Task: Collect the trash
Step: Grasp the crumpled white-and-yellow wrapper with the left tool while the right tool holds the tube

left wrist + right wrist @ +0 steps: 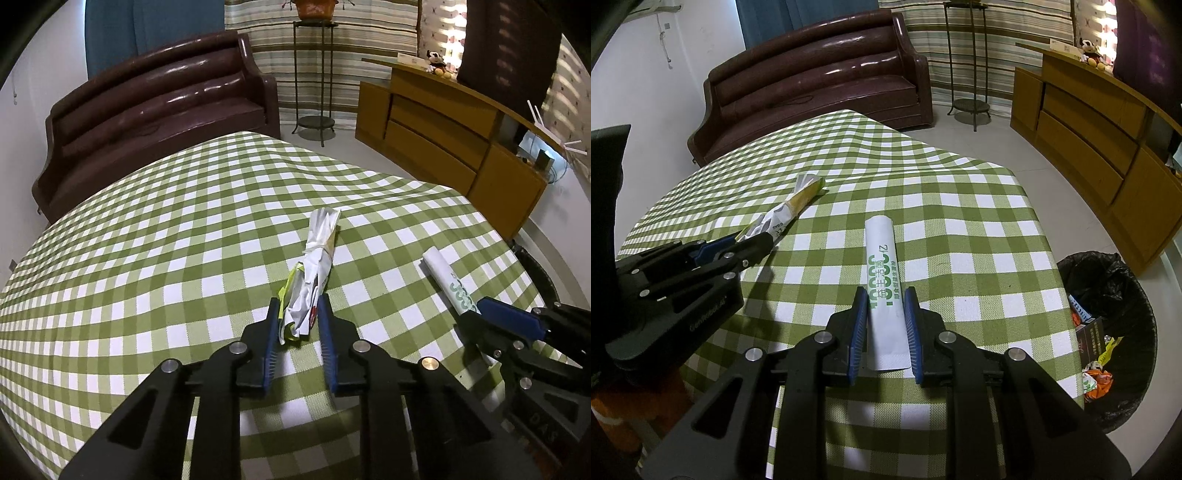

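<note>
A crumpled white, yellow and green wrapper [317, 251] lies lengthwise on the green checked tablecloth [147, 258]. My left gripper [298, 306] is shut on its near end, both blue pads pressing the paper. To its right a rolled white paper tube with green print [879, 240] lies on the cloth, and my right gripper [886, 295] is shut on its near half. The right wrist view also has the left gripper [753, 240] on the wrapper [792, 206]. In the left wrist view the right gripper [474, 312] clamps the tube [443, 273].
A bin with a black liner [1137, 295], holding several pieces of trash, stands on the floor off the table's right edge. A dark brown sofa [820, 74] is beyond the table, a metal plant stand [971, 107] behind it, and a wooden cabinet [1089, 140] along the right wall.
</note>
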Available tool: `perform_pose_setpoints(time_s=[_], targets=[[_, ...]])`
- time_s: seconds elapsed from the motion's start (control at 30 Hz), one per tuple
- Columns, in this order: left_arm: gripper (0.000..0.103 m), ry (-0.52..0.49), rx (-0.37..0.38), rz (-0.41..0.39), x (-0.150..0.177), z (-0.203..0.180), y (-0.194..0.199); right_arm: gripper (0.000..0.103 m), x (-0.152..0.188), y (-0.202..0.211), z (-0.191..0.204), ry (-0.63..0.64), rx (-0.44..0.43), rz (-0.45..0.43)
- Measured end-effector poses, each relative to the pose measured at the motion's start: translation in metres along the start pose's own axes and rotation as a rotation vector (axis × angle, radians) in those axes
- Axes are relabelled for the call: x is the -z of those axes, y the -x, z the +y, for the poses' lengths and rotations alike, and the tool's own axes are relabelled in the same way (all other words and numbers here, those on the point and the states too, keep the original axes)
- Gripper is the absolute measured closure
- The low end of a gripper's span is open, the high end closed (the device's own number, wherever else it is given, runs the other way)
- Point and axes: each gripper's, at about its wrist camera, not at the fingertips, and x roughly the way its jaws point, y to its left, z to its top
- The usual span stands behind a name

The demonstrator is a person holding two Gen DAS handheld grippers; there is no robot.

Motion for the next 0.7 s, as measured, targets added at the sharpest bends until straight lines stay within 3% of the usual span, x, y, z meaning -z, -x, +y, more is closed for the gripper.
perform_pose_setpoints(time_s=[0.7], targets=[[0.087, 0.008, -0.014, -0.007, 0.0041, 0.0019, 0.0061, 0.083, -0.0001, 0.0001, -0.0020, 0.000, 0.002, 0.000]])
